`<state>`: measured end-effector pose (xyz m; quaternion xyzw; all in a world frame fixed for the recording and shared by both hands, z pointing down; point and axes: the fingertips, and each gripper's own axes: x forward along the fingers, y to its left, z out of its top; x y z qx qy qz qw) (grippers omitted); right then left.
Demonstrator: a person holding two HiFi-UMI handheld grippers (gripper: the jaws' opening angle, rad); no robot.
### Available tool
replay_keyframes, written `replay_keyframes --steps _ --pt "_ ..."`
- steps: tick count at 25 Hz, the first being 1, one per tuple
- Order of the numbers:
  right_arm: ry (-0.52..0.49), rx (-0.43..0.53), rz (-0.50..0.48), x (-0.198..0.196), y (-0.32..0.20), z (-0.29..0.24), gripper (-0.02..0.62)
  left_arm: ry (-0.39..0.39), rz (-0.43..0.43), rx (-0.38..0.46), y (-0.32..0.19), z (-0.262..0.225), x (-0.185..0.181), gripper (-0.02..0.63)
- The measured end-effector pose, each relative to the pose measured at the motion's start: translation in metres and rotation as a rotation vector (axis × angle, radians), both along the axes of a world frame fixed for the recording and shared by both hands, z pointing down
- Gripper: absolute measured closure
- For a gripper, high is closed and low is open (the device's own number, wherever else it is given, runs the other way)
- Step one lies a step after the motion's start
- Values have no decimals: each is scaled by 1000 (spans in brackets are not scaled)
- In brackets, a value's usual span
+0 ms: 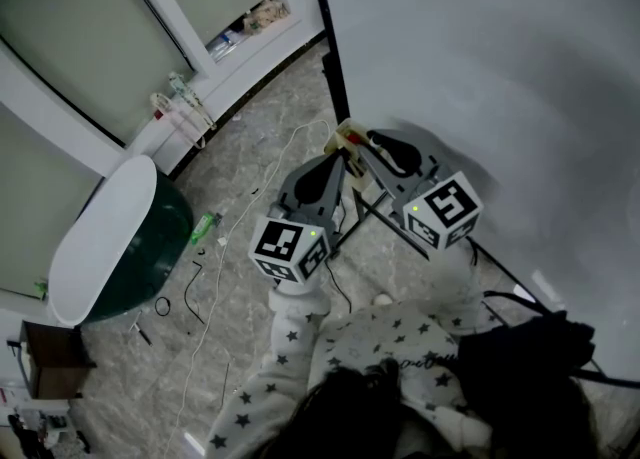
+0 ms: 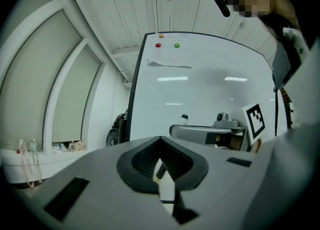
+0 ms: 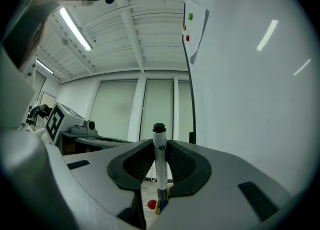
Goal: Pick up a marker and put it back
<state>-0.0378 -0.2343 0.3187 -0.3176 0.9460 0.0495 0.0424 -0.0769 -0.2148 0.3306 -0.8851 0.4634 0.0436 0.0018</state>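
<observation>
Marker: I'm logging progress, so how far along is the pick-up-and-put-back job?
Done: the marker is picked up, clamped between the jaws of the right gripper. In hand: it is held close beside the whiteboard. Left: putting it back and letting go.

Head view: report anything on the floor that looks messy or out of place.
A loose white cable trails across the stone floor, with black wire scraps and a small green item lying beside the dark green tub. It looks like scattered litter and a possible trip hazard.
</observation>
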Motion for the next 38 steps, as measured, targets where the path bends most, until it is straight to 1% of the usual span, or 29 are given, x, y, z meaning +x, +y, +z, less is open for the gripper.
replay_keyframes --steps 5,10,15,19,22,26,30,38 --pt "26 19 19 -10 -11 13 511 20 -23 24 -12 7 -9 606" --pt "52 10 33 -18 -18 41 511 12 -63 5 -18 31 -13 604" --pt "77 15 35 -25 -19 59 511 2 -66 -19 -16 46 -13 605" --pt "132 26 37 -32 -19 78 511 3 -67 -34 -16 57 -14 604" --pt "125 14 35 -35 -17 91 511 0 -68 -49 -16 68 -13 604" --pt "140 -4 26 -37 -16 103 511 6 -69 -67 -16 77 -13 604" --pt "128 -27 16 -37 -14 112 511 7 -73 -80 -17 84 -12 604" --pt "94 -17 15 -35 -11 117 511 5 -77 -91 -16 92 -13 604"
